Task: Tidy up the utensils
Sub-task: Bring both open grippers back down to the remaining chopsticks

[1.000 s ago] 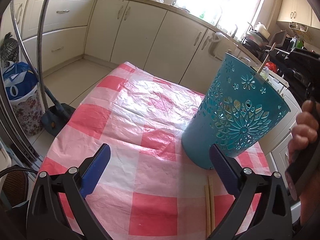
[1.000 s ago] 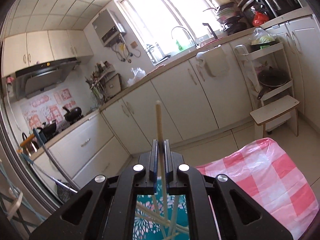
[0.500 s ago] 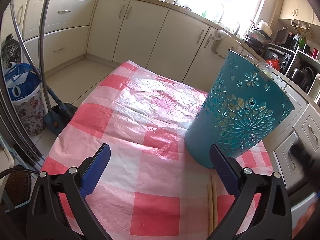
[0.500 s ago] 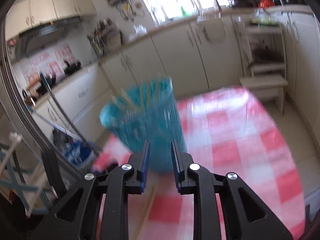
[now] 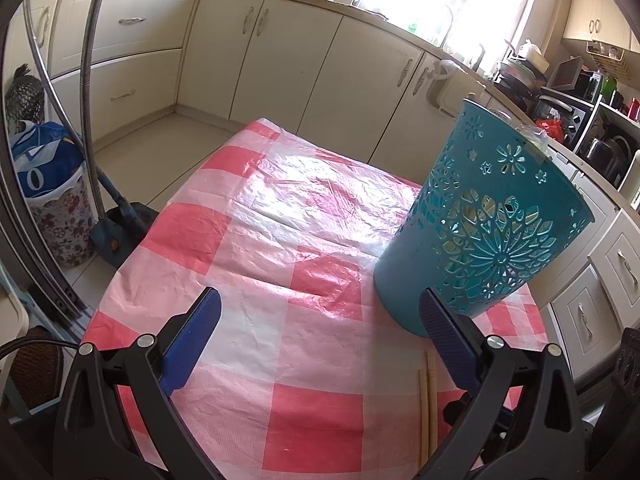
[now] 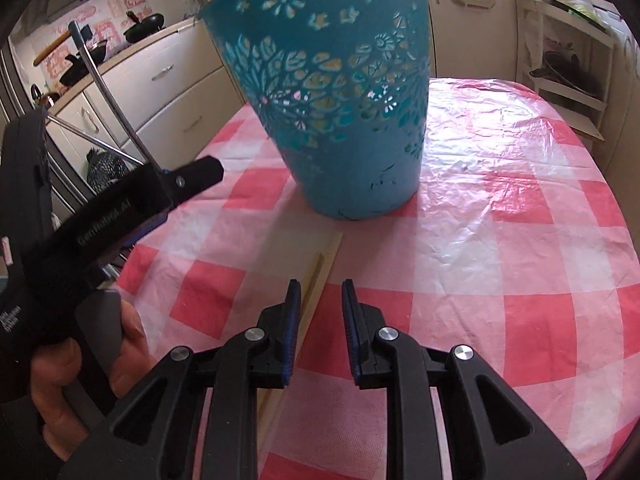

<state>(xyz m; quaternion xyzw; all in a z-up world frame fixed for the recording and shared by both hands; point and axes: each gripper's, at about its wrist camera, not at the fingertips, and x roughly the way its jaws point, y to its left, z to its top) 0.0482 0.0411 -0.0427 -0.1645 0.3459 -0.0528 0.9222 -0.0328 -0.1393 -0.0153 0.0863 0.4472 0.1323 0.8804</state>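
A teal cut-out holder stands on the red-and-white checked table, with pale sticks showing through its holes. It also shows in the right wrist view. Two wooden chopsticks lie on the cloth in front of it, also in the right wrist view. My left gripper is wide open and empty, left of the holder. My right gripper is partly open and empty, low over the chopsticks, which lie just beside its left finger. The left gripper shows in the right wrist view.
Kitchen cabinets run behind the table. A vacuum hose and head and a floral bin stand on the floor at left. A white shelf rack stands at the far right.
My right gripper let go of the chopstick it held over the holder, opened, and came down low over the table toward the two chopsticks. The left gripper stayed nearly still.
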